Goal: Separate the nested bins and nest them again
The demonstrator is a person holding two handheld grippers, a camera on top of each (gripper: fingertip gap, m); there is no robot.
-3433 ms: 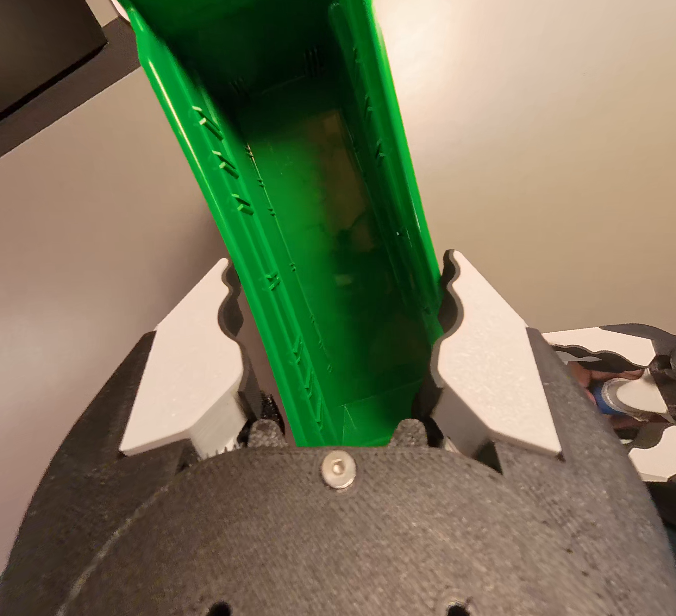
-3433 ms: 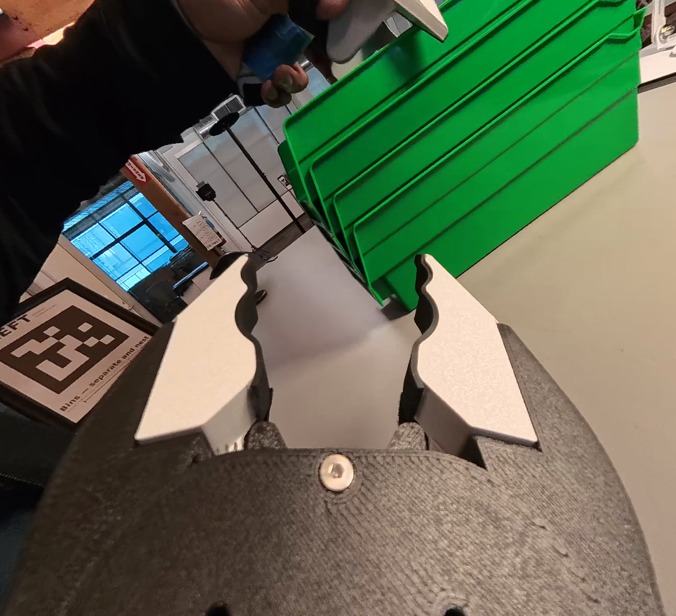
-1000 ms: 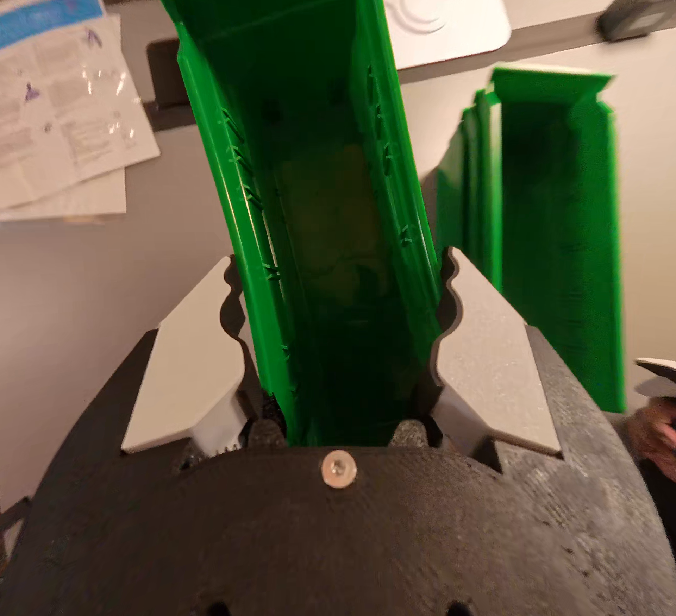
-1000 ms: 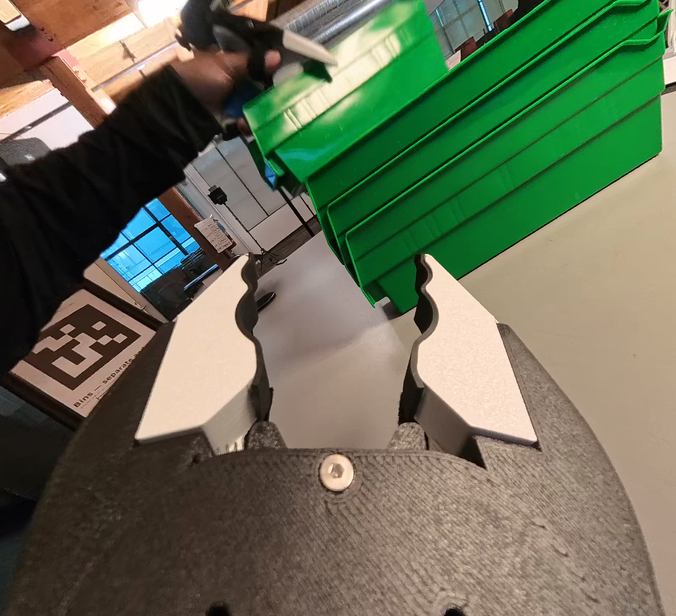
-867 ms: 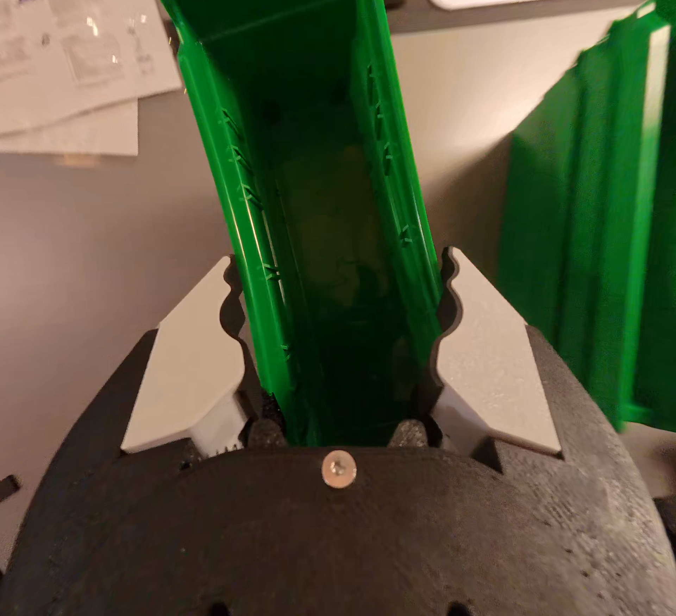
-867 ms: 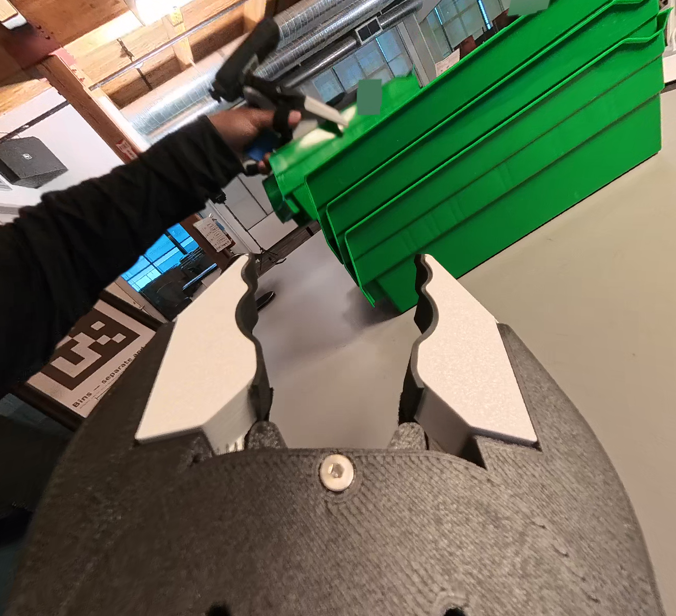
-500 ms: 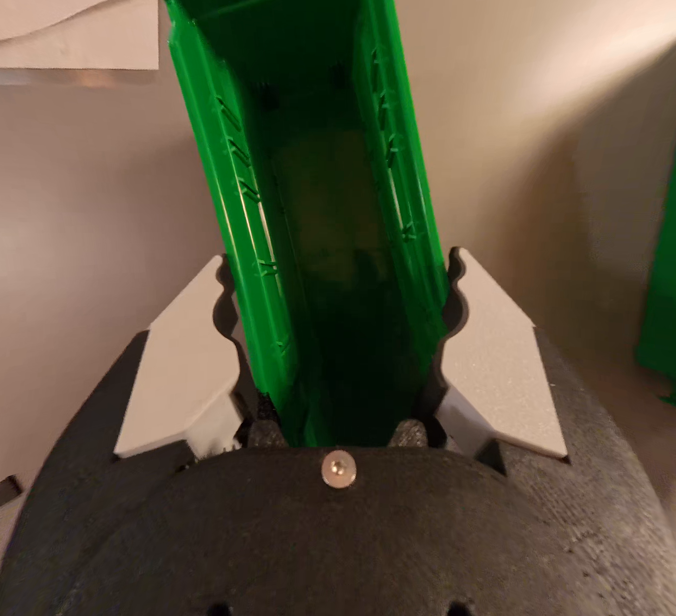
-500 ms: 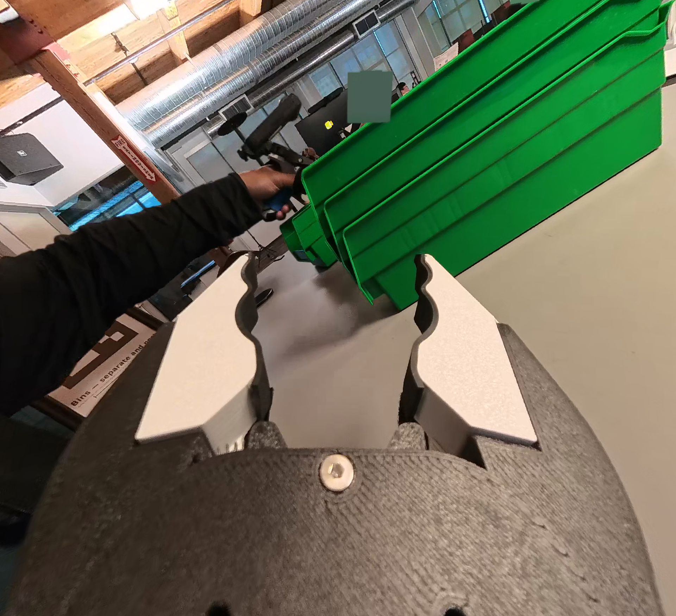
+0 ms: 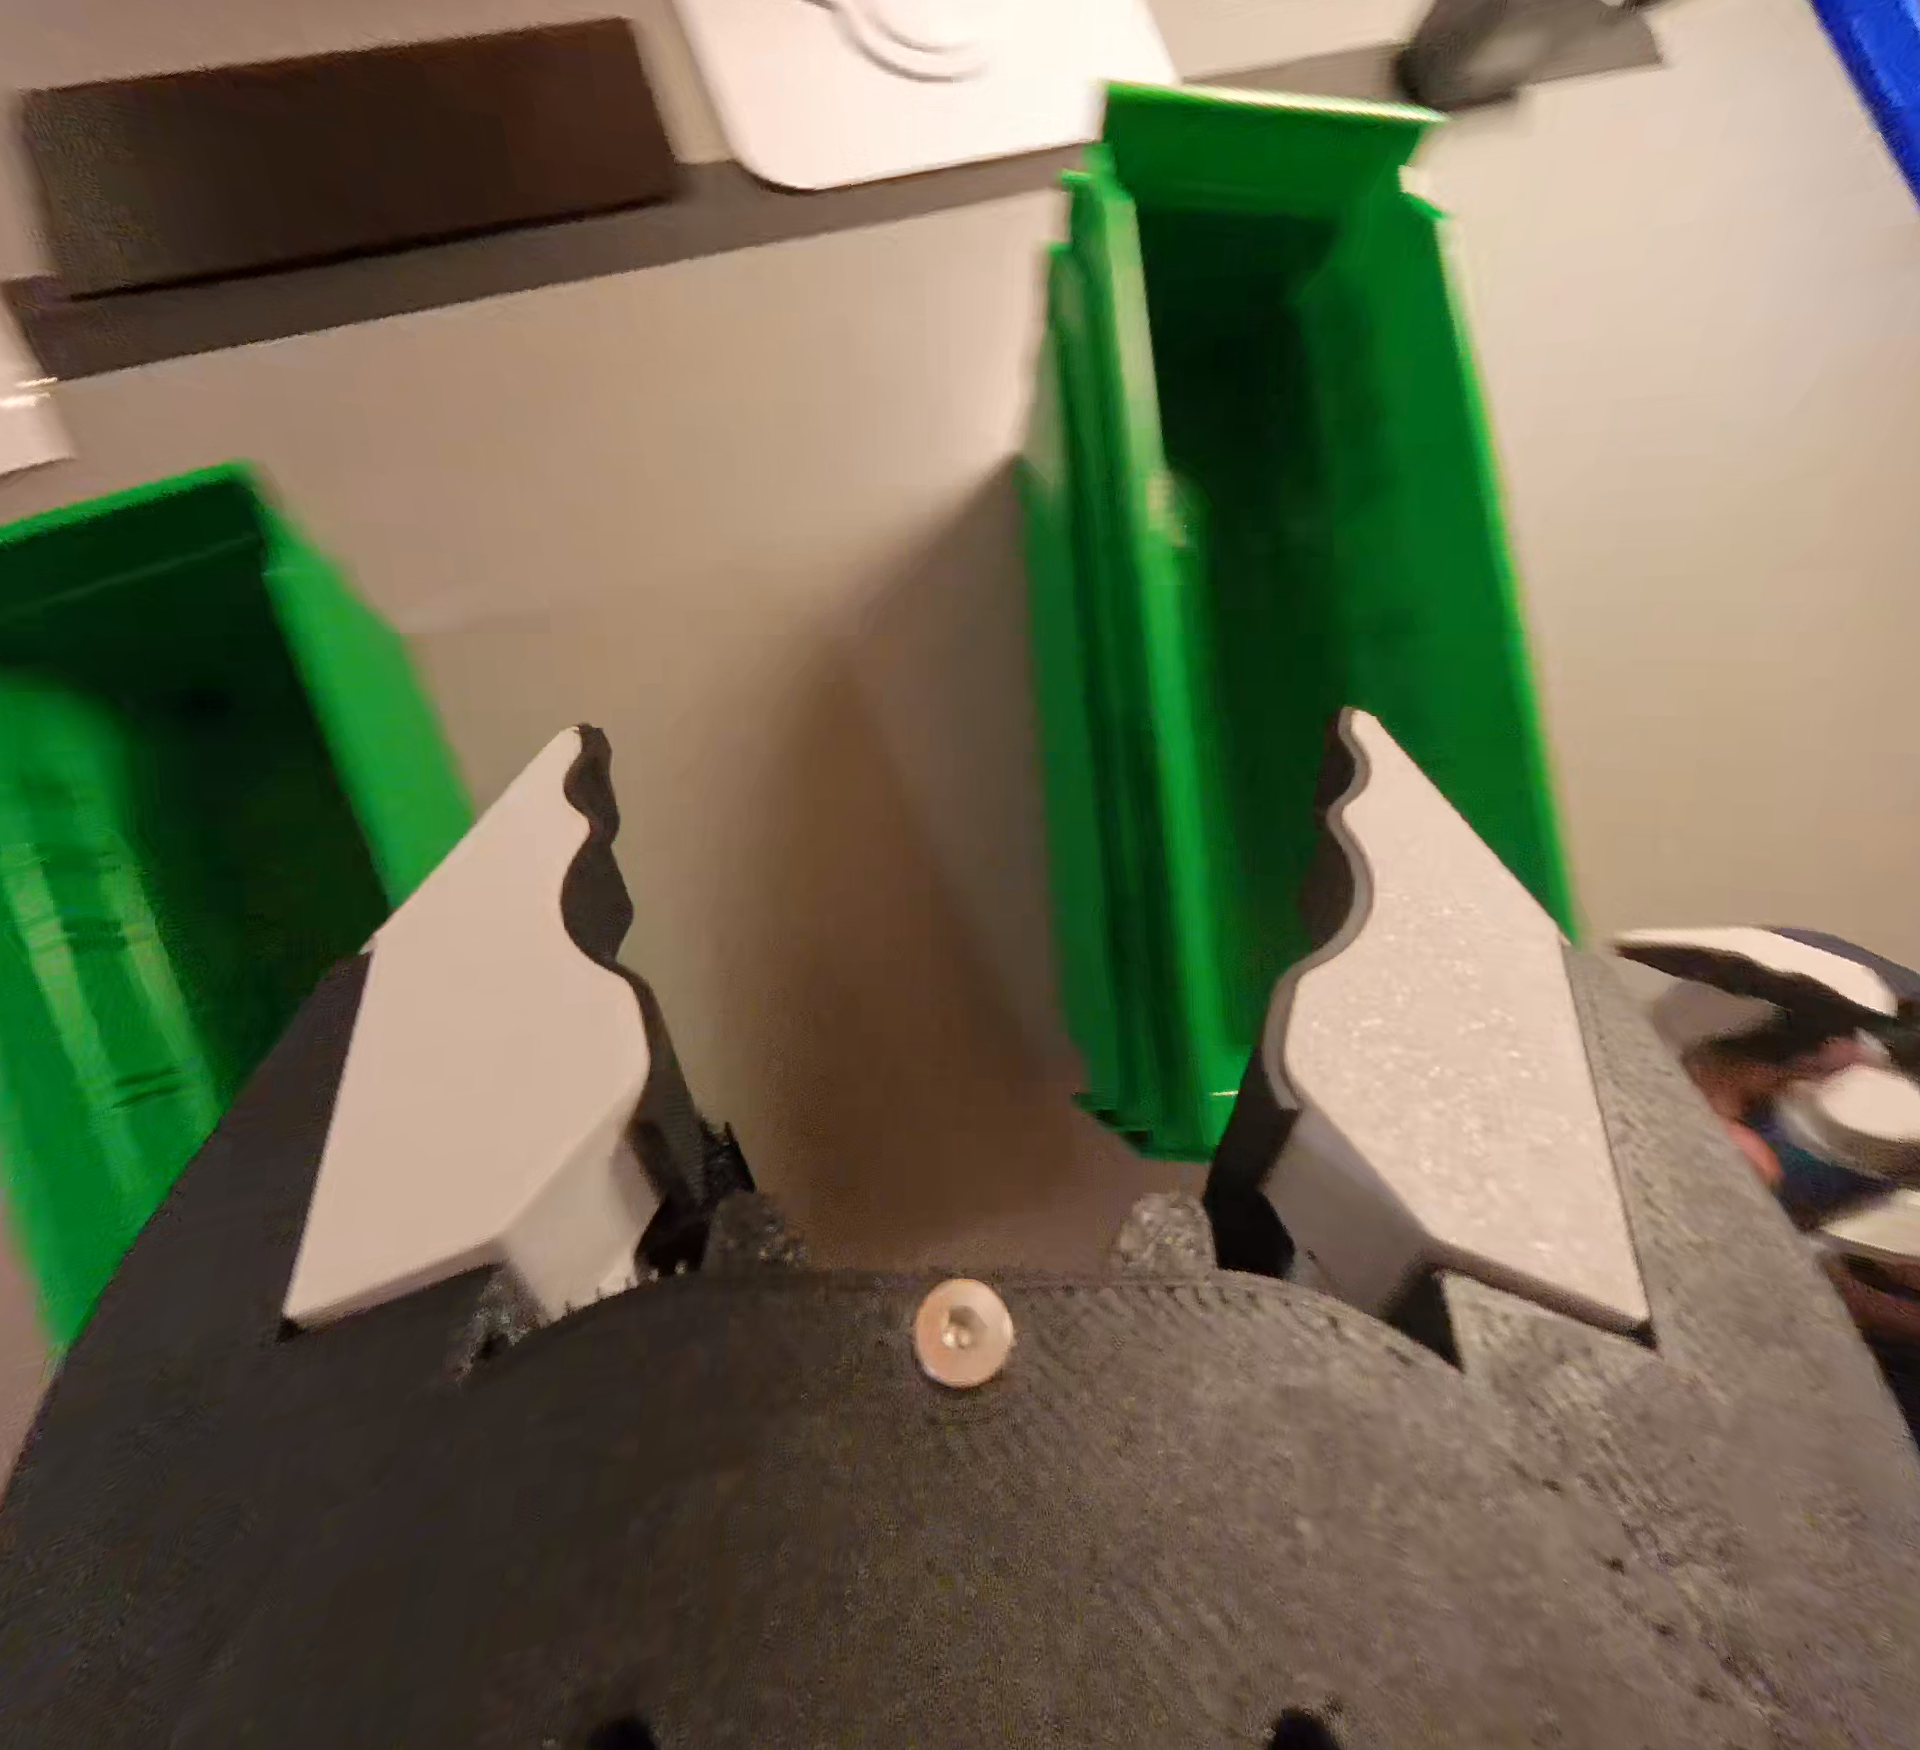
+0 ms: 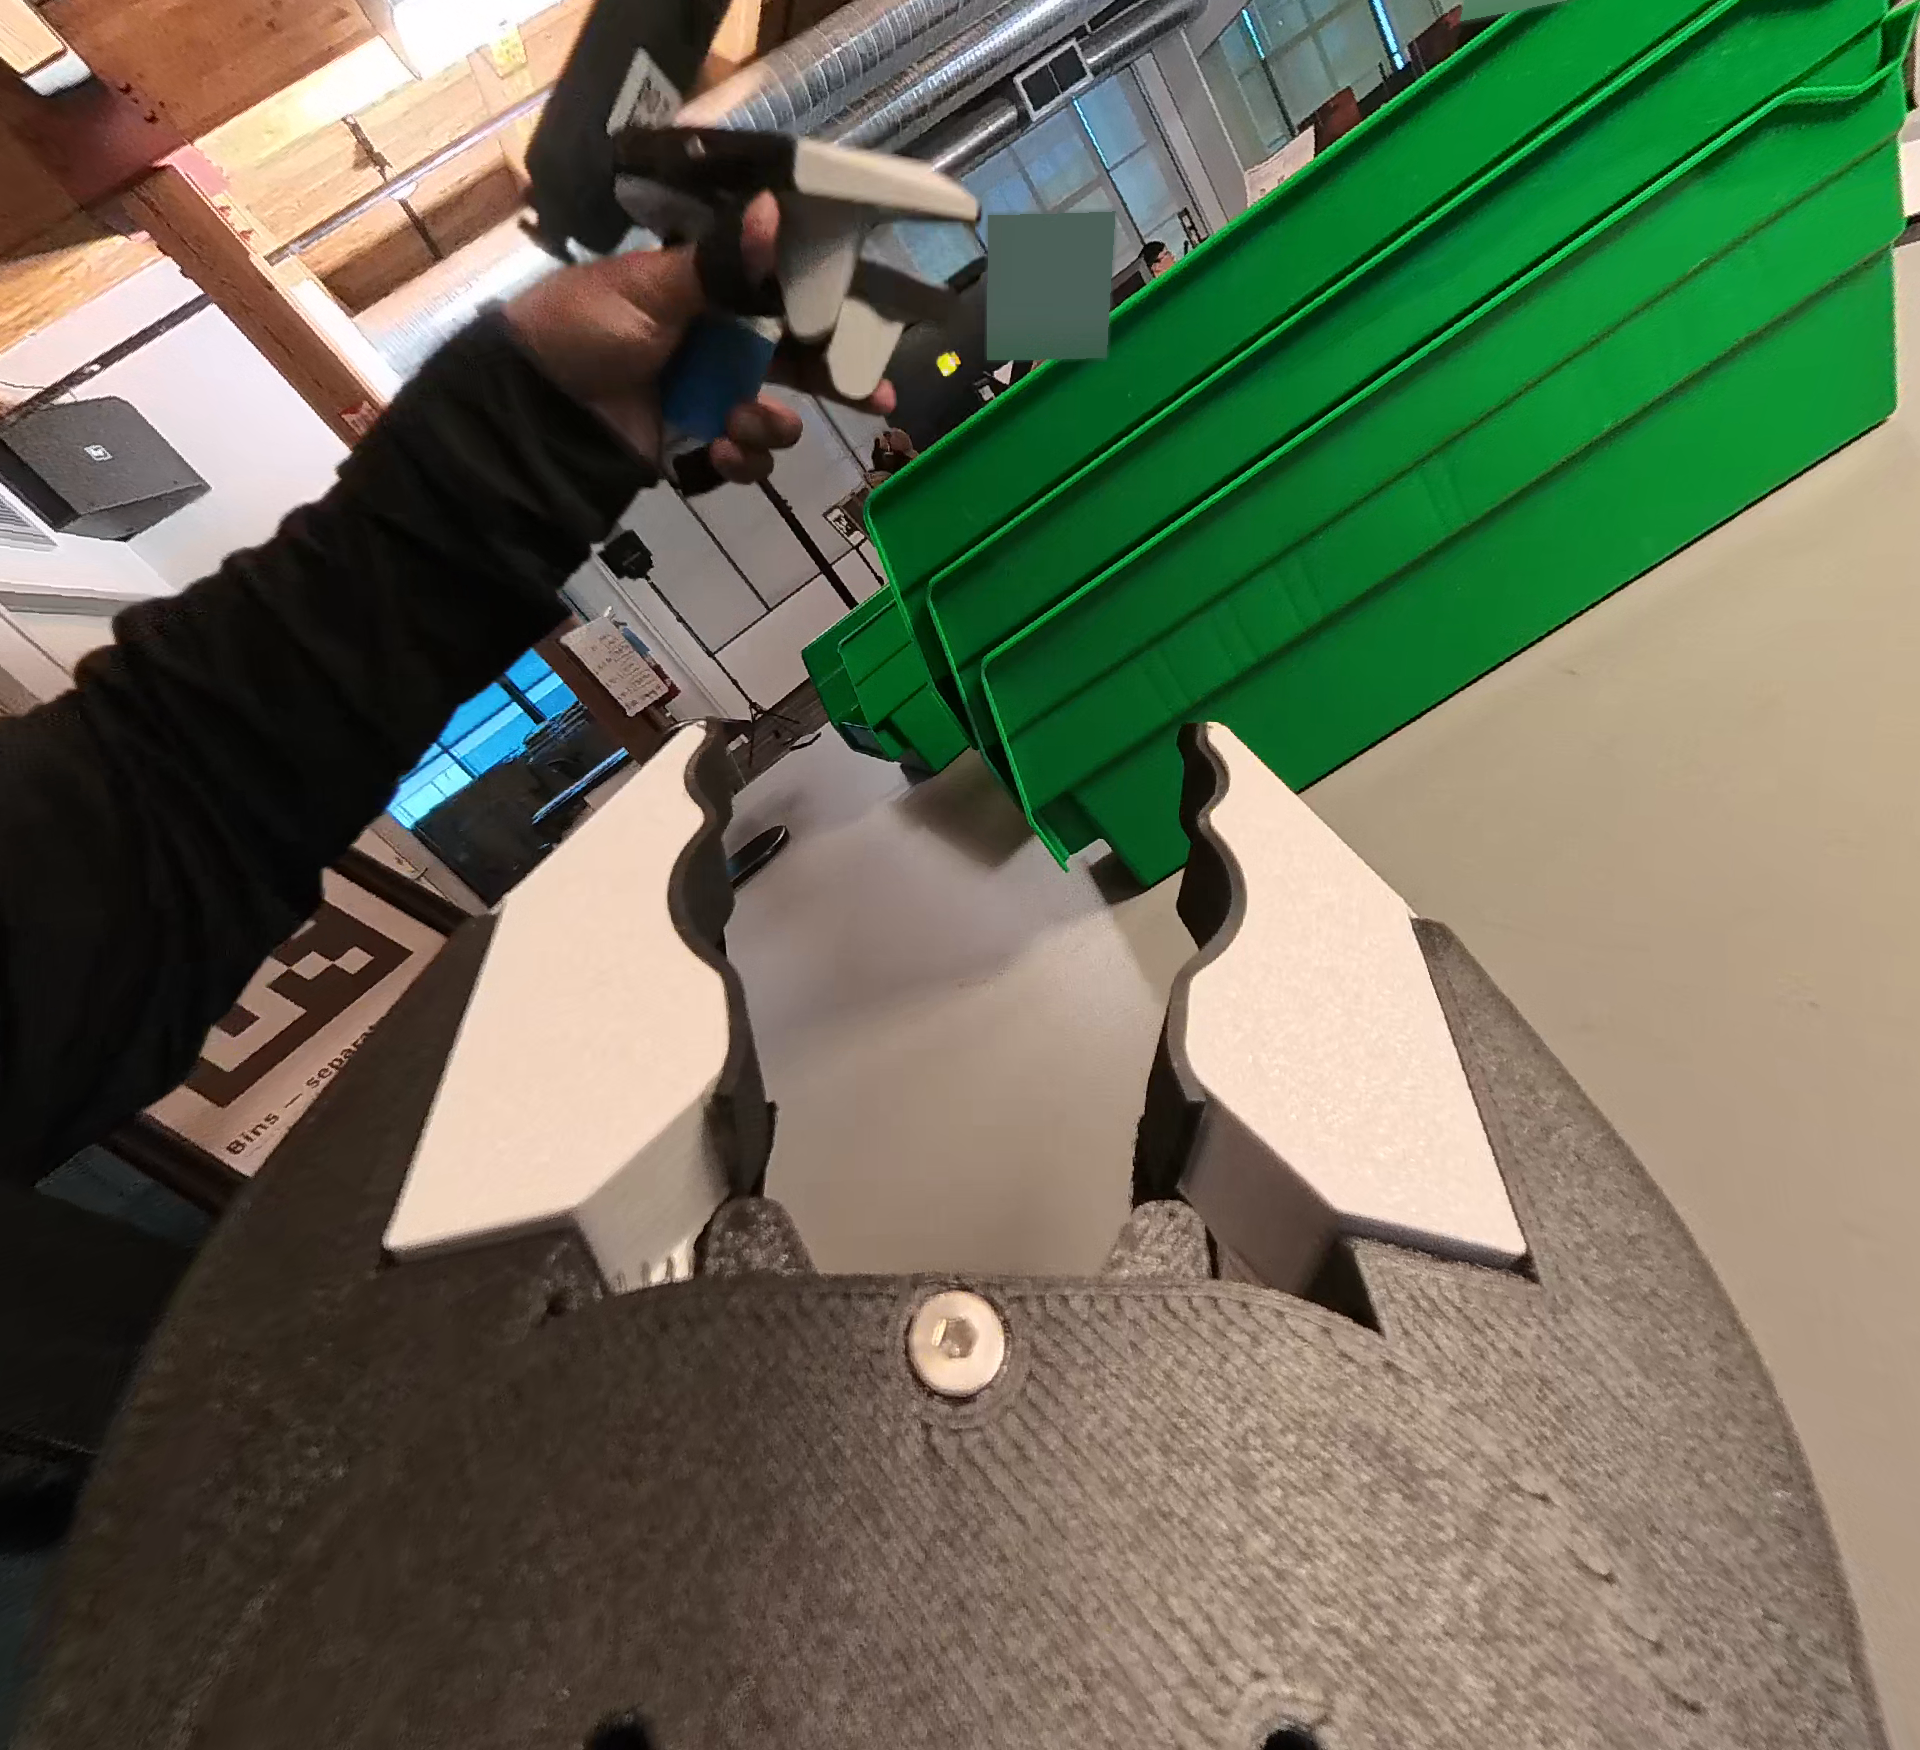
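Left tongs [image 9: 966,755]: apart and empty, held up in the air over the tabletop [image 9: 727,474]; nothing lies between the fingers.
Right tongs [image 10: 951,755]: apart and empty, low over the tabletop, aimed at the near end of the nested bins [image 10: 1455,453].
Nested bins: a stack of green bins, still several deep, stands on the tabletop; the left wrist view looks down into its top bin.
Single bin [image 9: 177,765]: one green bin sits on its own at the left of the left wrist view, well apart from the stack; blur hides its exact pose.
Risk, stack dragging: if the next bin is pulled by one end while nothing steadies the lower ones, the whole stack may likely lift or slide, since nested walls tend to stick.
Risk, thin rim: the rim is a narrow lip, so a shallow bite by either tongs could slip off as the bin comes free.
Risk, collision: the two tongs work close to the same stack end, so they could knock each other or tip a bin.
Change, left tongs: half a second ago they carried a green bin between their fingers; now they are empty and that bin sits on the tabletop.
Change, right tongs: little difference; they stay apart, facing the stack.
Change, stack: shorter by one bin than a second ago.
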